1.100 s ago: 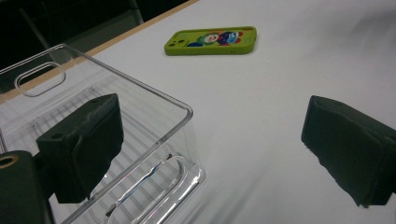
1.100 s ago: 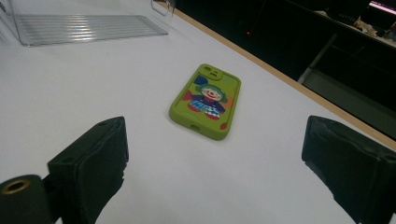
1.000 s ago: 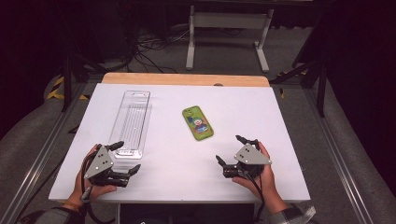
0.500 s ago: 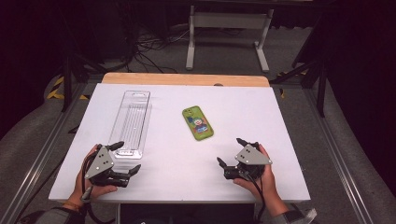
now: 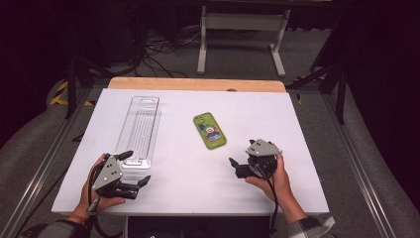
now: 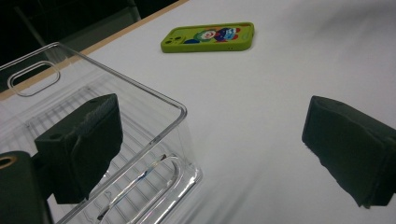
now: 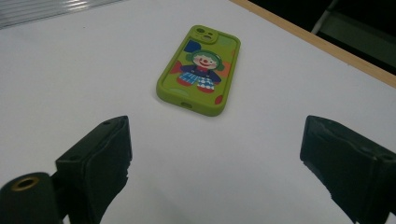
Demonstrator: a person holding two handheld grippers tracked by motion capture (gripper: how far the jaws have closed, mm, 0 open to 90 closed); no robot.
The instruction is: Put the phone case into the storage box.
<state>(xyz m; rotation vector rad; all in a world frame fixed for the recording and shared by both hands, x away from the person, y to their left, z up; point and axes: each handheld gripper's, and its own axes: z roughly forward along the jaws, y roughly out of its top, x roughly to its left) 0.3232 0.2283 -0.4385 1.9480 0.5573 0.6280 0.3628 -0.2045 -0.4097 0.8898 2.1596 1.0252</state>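
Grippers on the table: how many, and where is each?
2. The left gripper sits at the near left, jaws open by the near end of the clear tray. The right gripper sits at the near right, open, aimed at the green phone.

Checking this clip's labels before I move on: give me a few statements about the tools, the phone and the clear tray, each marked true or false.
1. The right tool is open, holding nothing. True.
2. The green phone lies inside the clear tray. False: it lies on the white table, apart from the tray.
3. The left tool is shut on the tray. False: it is open at the tray's near end.
4. The phone's cartoon-printed back faces up. True.
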